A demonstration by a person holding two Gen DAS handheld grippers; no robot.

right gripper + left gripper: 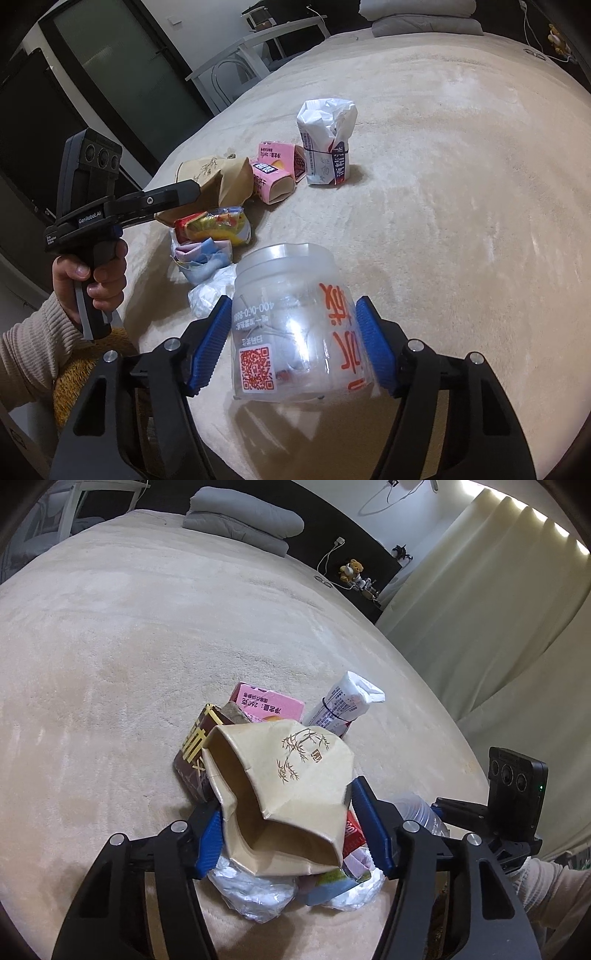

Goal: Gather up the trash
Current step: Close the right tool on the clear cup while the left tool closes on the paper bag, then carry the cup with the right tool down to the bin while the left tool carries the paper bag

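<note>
Trash: a loose pile on the near edge of the beige blanket (pixel 129 646), nothing bagged yet

Left gripper (pixel 291 834) is clamped on the tan paper bag (pixel 280 797), jaws pinching its crumpled lower part, open mouth facing the camera. Right gripper (pixel 291 347) is closed on the clear plastic cup (pixel 295 325), blue pads on both walls, cup tilted with rim pointing far

Left in the pile: pink carton (pixel 271 177), white tied-up package (pixel 327 144) standing just right of it, yellow-red snack wrappers (pixel 212 229), crumpled white plastic (pixel 210 291), brown box (pixel 195 760) behind the bag

Handling, my guess: all light. Bag is soft and will fold, so hold near the creased part, not the mouth. Cup is thin and slick and will dent or squirt out if squeezed hard; mid-wall grip looks ok. Wrappers are floppy, pinch an edge

Surface is plush and soft, looks like a bed, so items sink and tip. Folded grey bedding (pixel 240 520) at far end, curtains (pixel 480 609) on the right, white table (pixel 258 48) far left
</note>
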